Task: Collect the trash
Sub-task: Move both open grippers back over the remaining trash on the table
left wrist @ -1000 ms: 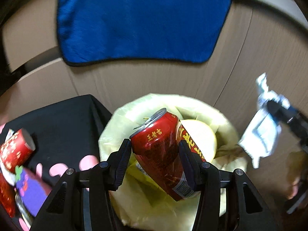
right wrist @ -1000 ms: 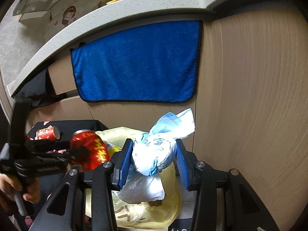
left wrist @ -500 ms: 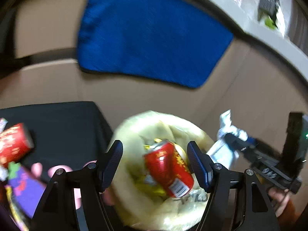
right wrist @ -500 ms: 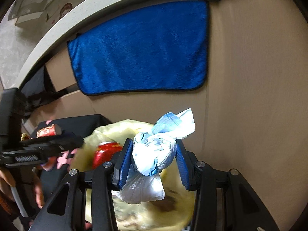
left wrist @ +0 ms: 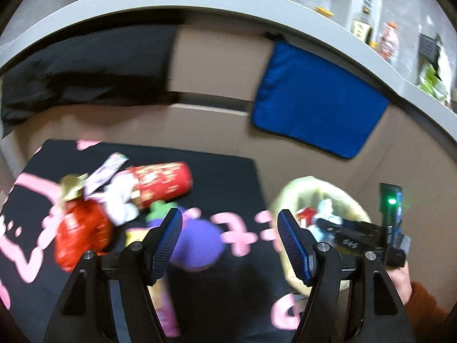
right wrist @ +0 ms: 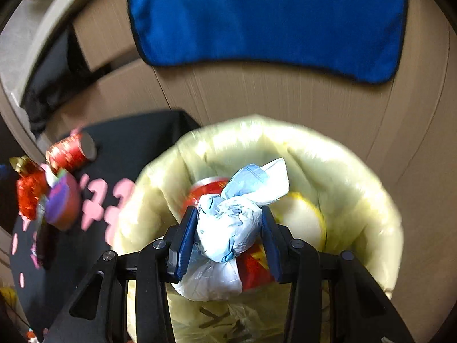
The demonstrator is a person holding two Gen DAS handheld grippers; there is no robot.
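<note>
My right gripper (right wrist: 228,237) is shut on a knotted white and blue plastic bag (right wrist: 228,228) and holds it over the yellow-lined trash bin (right wrist: 357,177). A red can (right wrist: 254,268) lies inside the bin under the bag. My left gripper (left wrist: 230,243) is open and empty above the black mat (left wrist: 228,177). On the mat lie a red paper cup (left wrist: 162,183), a crumpled red wrapper (left wrist: 81,234), a purple round item (left wrist: 197,243) and white wrappers (left wrist: 120,203). The bin (left wrist: 288,200) and the right gripper (left wrist: 351,231) show at the right of the left wrist view.
A blue cloth (right wrist: 265,17) hangs on the wooden cabinet front (right wrist: 257,94) behind the bin. A grey counter edge (left wrist: 200,8) runs above. The red cup (right wrist: 71,151) and other litter (right wrist: 31,191) show at the left of the right wrist view.
My left gripper opened, dropped the red can into the bin and swung left over the mat. My right gripper moved with the bag to above the bin.
</note>
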